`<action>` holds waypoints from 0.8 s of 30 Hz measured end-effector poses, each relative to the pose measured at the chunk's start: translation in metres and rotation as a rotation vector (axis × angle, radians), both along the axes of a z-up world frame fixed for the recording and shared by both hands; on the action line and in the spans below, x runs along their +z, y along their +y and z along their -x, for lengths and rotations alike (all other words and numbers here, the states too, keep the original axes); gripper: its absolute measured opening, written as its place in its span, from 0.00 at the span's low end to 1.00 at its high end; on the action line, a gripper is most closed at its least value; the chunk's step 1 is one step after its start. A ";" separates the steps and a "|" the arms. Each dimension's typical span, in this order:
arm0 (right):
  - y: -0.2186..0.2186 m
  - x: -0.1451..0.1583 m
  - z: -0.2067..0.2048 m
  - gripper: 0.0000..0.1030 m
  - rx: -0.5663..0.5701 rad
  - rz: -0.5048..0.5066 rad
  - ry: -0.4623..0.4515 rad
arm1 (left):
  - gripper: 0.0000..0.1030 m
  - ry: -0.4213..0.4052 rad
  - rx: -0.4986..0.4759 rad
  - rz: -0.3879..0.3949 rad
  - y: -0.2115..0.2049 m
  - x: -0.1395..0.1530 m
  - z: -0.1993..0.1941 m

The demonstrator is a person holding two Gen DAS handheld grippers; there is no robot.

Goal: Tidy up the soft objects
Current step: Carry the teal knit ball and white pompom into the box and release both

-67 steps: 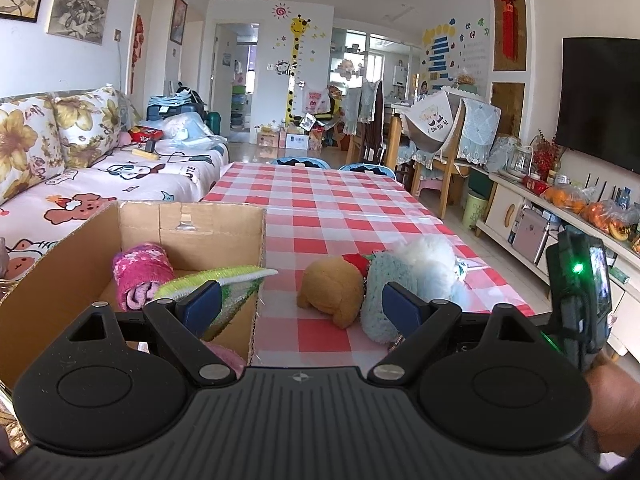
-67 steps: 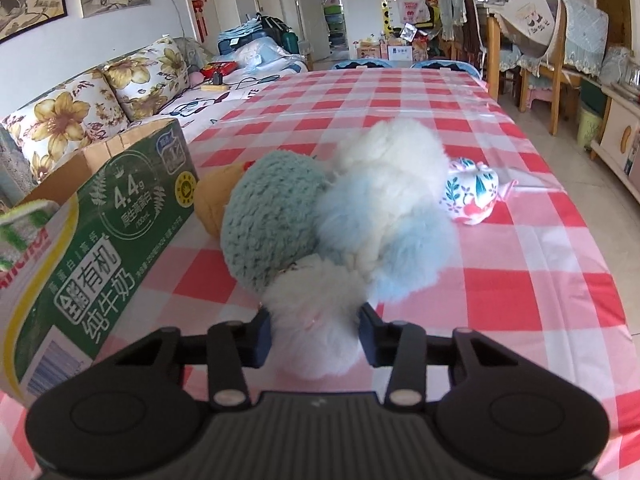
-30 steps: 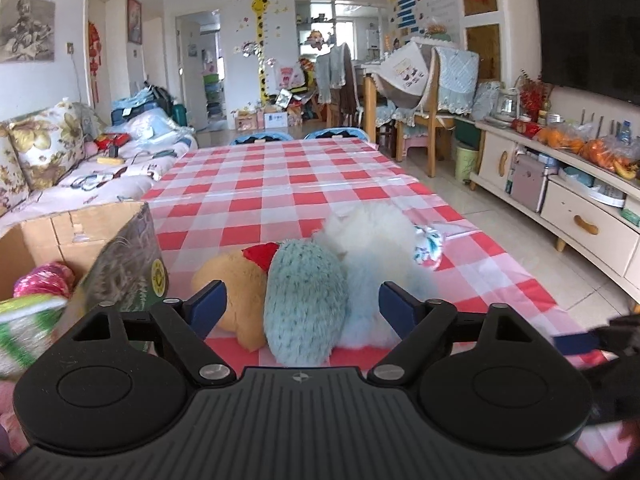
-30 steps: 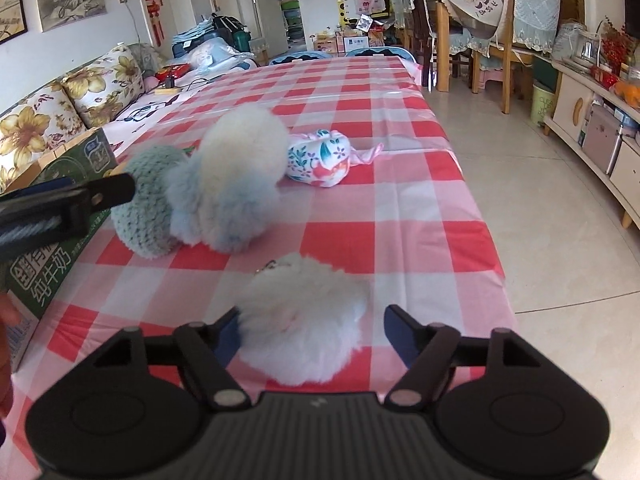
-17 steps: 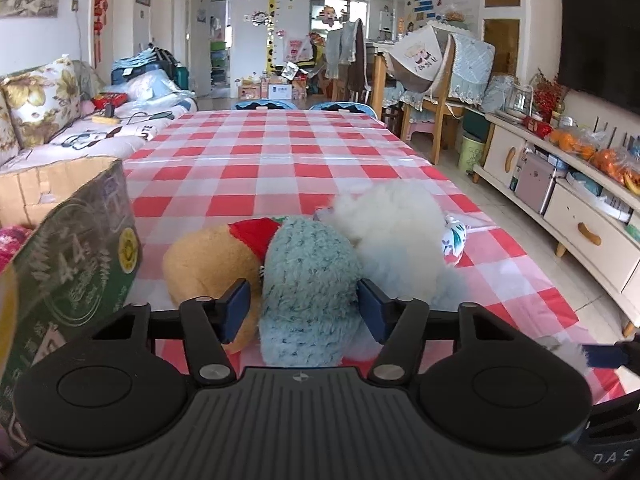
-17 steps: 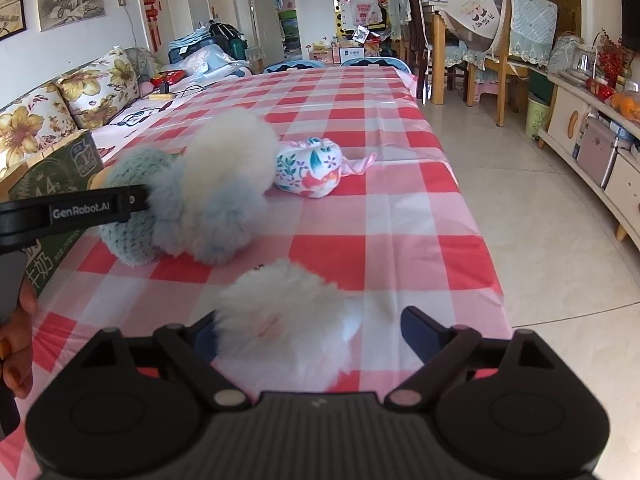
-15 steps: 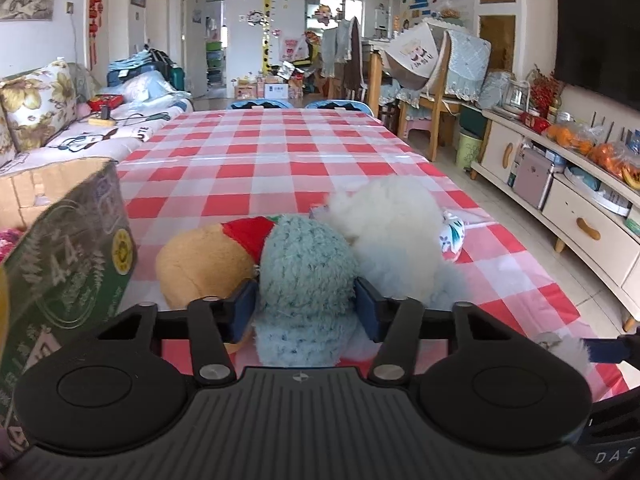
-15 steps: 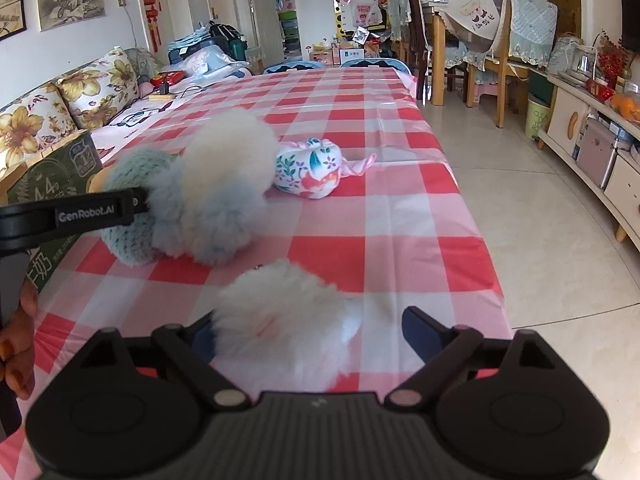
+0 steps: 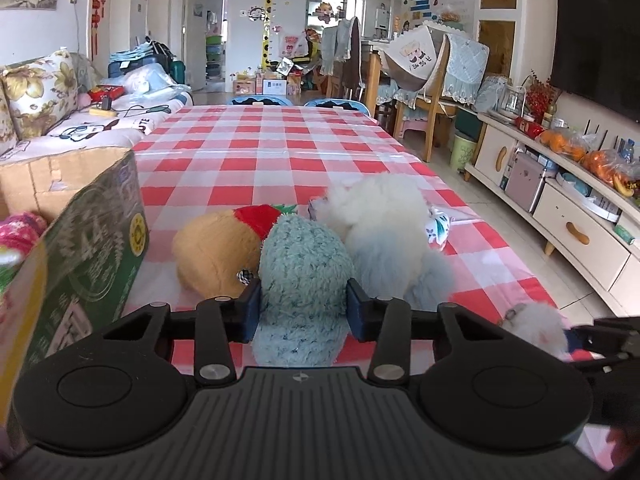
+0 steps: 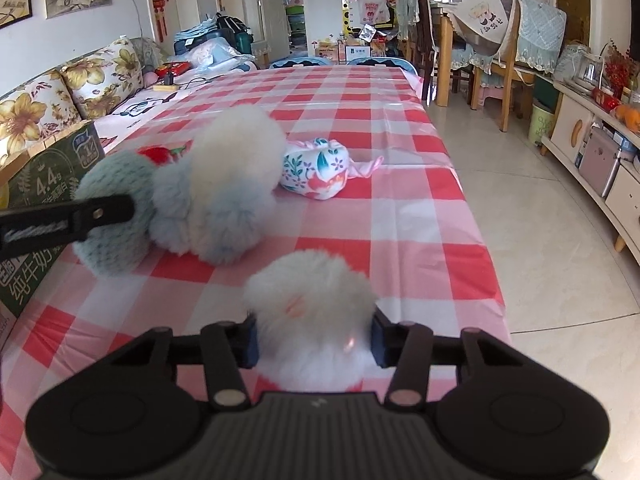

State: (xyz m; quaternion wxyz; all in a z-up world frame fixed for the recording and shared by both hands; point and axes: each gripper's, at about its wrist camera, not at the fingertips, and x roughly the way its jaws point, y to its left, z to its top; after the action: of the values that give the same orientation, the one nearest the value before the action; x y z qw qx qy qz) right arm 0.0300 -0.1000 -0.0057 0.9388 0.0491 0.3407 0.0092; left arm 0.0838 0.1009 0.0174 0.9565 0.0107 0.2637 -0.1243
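We have the left gripper point(image 9: 303, 310) pinched on the teal knitted plush point(image 9: 302, 280), which lies on the checked tablecloth point(image 9: 260, 152) beside the cardboard box point(image 9: 92, 256). The right gripper point(image 10: 314, 338) is closing around the white pompom point(image 10: 310, 312), its pads touching the fluff. Both look light and squashy, so we grip mid-body.

At lower centre, the right hand-held gripper point(image 10: 314, 340) is closing on a white fluffy ball point(image 10: 310, 320) between its pads on the checked worktop point(image 10: 400, 216). Left of centre lie a teal plush point(image 10: 112, 216) and a white-blue pompom point(image 10: 224, 192), with a floral pouch point(image 10: 316, 174) beside them.
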 end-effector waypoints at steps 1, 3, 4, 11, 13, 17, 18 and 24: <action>0.000 0.001 0.000 0.47 -0.001 0.001 0.000 | 0.51 -0.001 -0.003 0.004 0.002 0.001 0.003; 0.001 0.002 0.000 0.47 -0.004 0.002 -0.004 | 0.51 0.000 -0.010 0.016 0.006 0.004 0.009; 0.002 0.003 0.001 0.47 -0.003 0.002 -0.005 | 0.51 0.002 -0.014 0.022 0.009 0.005 0.012; 0.010 0.010 0.001 0.46 0.007 0.019 -0.017 | 0.51 0.025 -0.029 0.057 0.021 0.009 0.030; 0.014 0.013 0.003 0.46 0.010 0.024 -0.024 | 0.51 0.023 -0.034 0.064 0.023 0.010 0.032; 0.020 0.018 0.003 0.46 0.013 0.032 -0.036 | 0.51 0.005 -0.042 0.077 0.026 0.015 0.035; 0.022 0.020 0.003 0.46 0.014 0.034 -0.039 | 0.51 0.003 -0.046 0.083 0.027 0.016 0.036; 0.034 0.028 0.003 0.46 0.024 0.048 -0.054 | 0.51 -0.007 -0.057 0.113 0.033 0.022 0.033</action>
State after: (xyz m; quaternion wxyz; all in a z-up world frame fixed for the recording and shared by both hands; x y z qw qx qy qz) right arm 0.0273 -0.0661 0.0224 0.9484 0.0221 0.3160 0.0136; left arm 0.0506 0.1343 0.0394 0.9526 -0.0354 0.2523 -0.1662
